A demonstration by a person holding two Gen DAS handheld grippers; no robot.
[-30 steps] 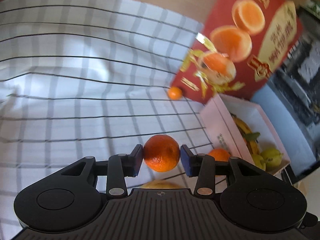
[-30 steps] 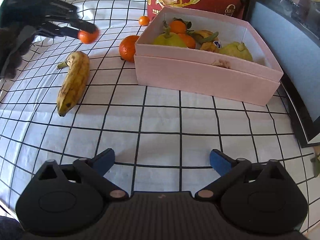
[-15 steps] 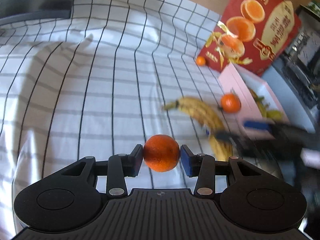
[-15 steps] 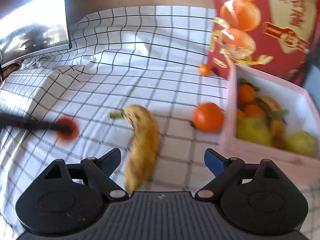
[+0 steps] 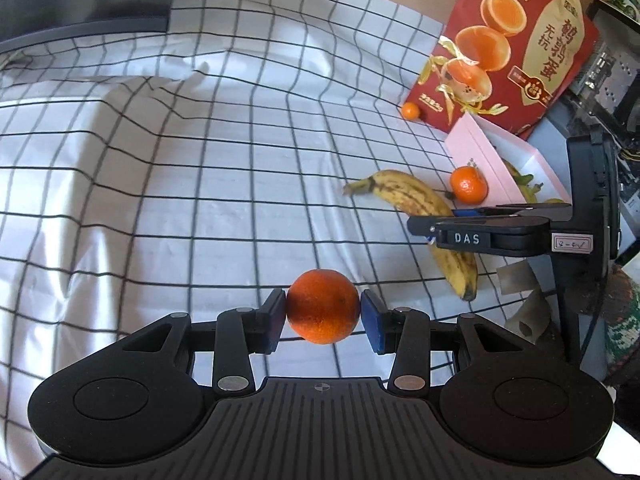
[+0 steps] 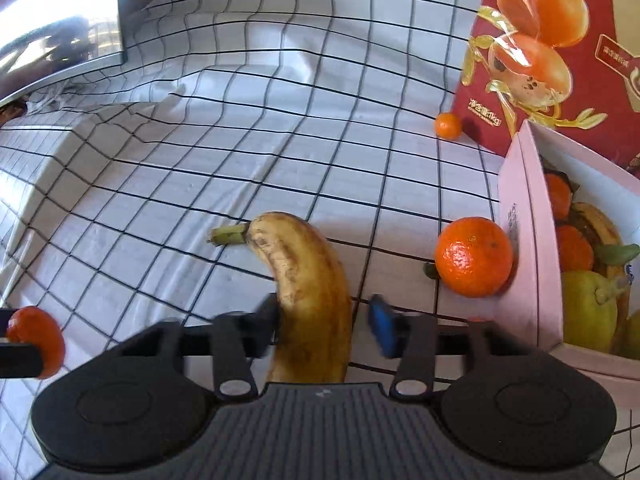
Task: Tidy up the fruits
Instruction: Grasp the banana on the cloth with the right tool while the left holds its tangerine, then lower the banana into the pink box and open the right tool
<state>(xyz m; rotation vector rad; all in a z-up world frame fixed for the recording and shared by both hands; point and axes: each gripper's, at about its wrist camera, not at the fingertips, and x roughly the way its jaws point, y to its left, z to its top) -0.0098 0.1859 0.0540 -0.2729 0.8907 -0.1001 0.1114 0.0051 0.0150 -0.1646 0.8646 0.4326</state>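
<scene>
The left hand-held gripper [image 5: 323,314] is clenched on an orange [image 5: 323,306], one pad on each side, and holds it above the cloth [image 5: 200,200]. The right hand-held gripper [image 6: 324,322] has just been closing its jaws, with the banana [image 6: 308,272] between them. I judge that it now grasps the banana: the left pad touches the peel, but the right pad is blurred, so contact on that side is not clear. The banana lies on the cloth. Its long axis runs almost straight away from this gripper, with the stem at the far end turned to the left, so the jaws cross it at the near half. The pink box [image 6: 520,240], already holding several fruits, stands just to the right of the right gripper. A second orange [image 6: 473,256] touches its outer wall, and a small orange [image 6: 448,125] sits further back by the red carton [image 6: 560,60]. The right hand is nearer to the box; the left one is further off, with the right gripper between it and the box. So the banana probably goes first, lifted and carried to the right over the wall.
</scene>
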